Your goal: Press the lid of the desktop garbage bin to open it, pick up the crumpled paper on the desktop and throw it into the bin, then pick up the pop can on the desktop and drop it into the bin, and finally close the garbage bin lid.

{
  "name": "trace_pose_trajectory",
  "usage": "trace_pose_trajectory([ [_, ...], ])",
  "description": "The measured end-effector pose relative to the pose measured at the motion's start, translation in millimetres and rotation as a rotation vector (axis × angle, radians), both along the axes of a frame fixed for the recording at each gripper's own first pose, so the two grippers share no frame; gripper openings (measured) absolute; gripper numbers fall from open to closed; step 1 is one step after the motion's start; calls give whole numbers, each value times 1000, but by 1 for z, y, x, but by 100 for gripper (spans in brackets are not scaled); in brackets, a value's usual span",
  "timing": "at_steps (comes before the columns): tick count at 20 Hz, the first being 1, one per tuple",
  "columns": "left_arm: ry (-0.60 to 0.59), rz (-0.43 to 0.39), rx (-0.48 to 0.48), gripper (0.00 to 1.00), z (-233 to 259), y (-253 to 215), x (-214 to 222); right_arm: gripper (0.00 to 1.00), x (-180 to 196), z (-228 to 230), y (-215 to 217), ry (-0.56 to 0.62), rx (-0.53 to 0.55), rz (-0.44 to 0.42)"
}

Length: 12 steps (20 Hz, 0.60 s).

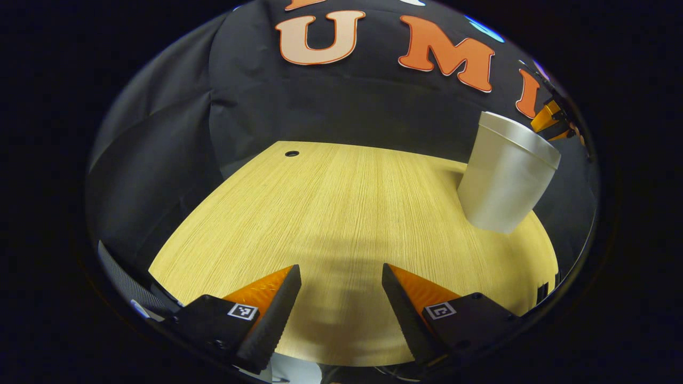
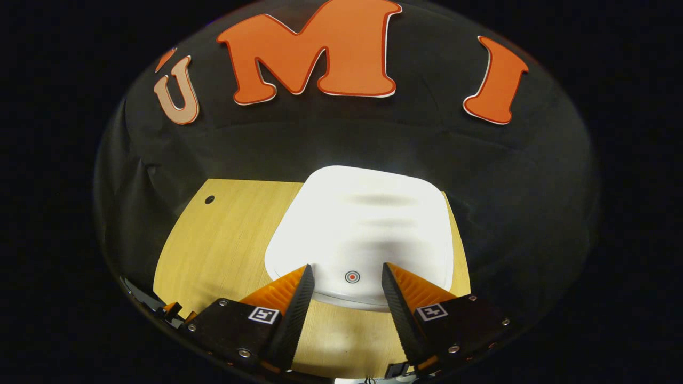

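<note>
So the white bin [image 1: 506,176] sits over at the far right side of the wooden worktop [image 1: 331,224], near the black cloth wall, and its lid [image 2: 363,229] is down flat. In the right gripper view the right gripper [image 2: 346,282] hangs just above the near edge of that lid, fingers spread apart with nothing between them, the little red dot [image 2: 352,277] on the lid right in the gap. The left gripper [image 1: 341,288] hovers over bare wood, well apart from the bin, fingers spread wide too, holding nothing. There's a small dark hole [image 1: 292,153] in the worktop near the back.
</note>
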<state>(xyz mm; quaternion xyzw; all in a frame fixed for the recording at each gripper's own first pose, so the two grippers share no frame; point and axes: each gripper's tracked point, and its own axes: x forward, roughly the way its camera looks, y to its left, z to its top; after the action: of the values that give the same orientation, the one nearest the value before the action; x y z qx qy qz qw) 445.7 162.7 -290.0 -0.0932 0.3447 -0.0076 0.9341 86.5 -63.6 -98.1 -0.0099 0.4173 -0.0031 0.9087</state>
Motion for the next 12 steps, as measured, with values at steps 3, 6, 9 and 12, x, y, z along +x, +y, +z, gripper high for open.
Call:
trace_pose_trajectory([
  [3, -14, -11, 6, 98, 4, 1, 5, 79, 0, 2, 0, -35, -6, -9],
  [6, -32, -28, 18, 98, 8, 3, 11, 72, 0, 3, -3, -67, 6, -40],
  [9, -64, -42, 22, 98, 17, 10, 29, 84, -4, 4, 1, -95, 21, -72],
  [12, -102, -52, 24, 98, 30, 15, 49, 90, -9, 5, 5, -125, 47, -97],
])
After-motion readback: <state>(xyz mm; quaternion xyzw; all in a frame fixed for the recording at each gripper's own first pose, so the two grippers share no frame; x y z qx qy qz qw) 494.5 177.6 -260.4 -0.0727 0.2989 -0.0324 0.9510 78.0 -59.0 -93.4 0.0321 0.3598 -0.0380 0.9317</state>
